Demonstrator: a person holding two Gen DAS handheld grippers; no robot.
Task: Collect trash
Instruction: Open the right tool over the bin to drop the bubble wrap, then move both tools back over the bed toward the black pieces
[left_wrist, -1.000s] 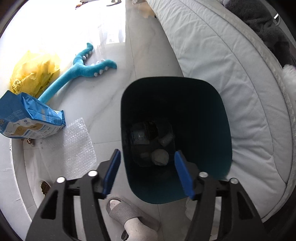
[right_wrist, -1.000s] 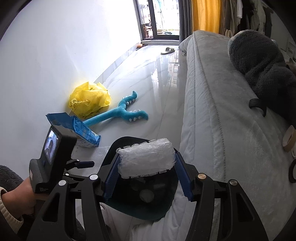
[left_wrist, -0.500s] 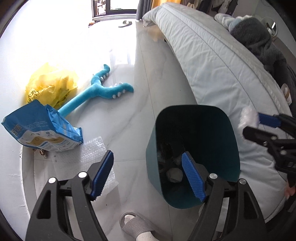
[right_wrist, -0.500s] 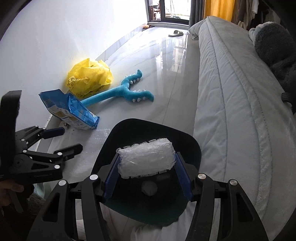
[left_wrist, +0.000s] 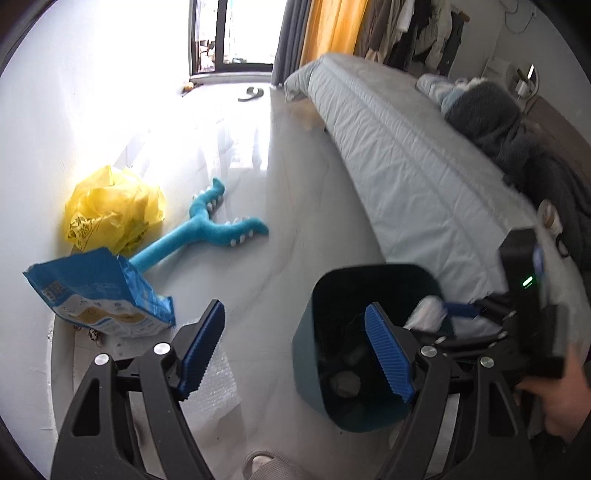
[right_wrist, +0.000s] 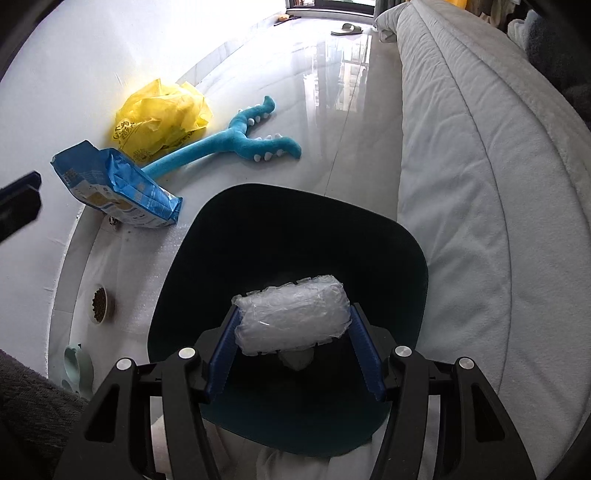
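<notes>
My right gripper (right_wrist: 293, 347) is shut on a clear bubble-wrap wad (right_wrist: 293, 319) and holds it over the open mouth of the dark teal trash bin (right_wrist: 221, 258). The bin also shows in the left wrist view (left_wrist: 306, 354), with trash pieces at its bottom. My left gripper (left_wrist: 295, 347) is open and empty, above the floor left of the bin. A flat bubble-wrap sheet (left_wrist: 218, 384) lies under its left finger. A blue snack bag (left_wrist: 99, 295) and a yellow plastic bag (left_wrist: 110, 210) lie by the wall.
A blue plush toy (left_wrist: 207, 232) lies on the glossy floor. The bed (left_wrist: 406, 155) runs along the right, close against the bin. A bowl of pellets (right_wrist: 99, 303) and a pale green dish (right_wrist: 75, 363) sit by the wall. A slipper (left_wrist: 253, 92) lies far back.
My left gripper has drawn back and turned up and left, off the bin. My right gripper has carried the bubble-wrap wad forward and lower over the bin's mouth.
</notes>
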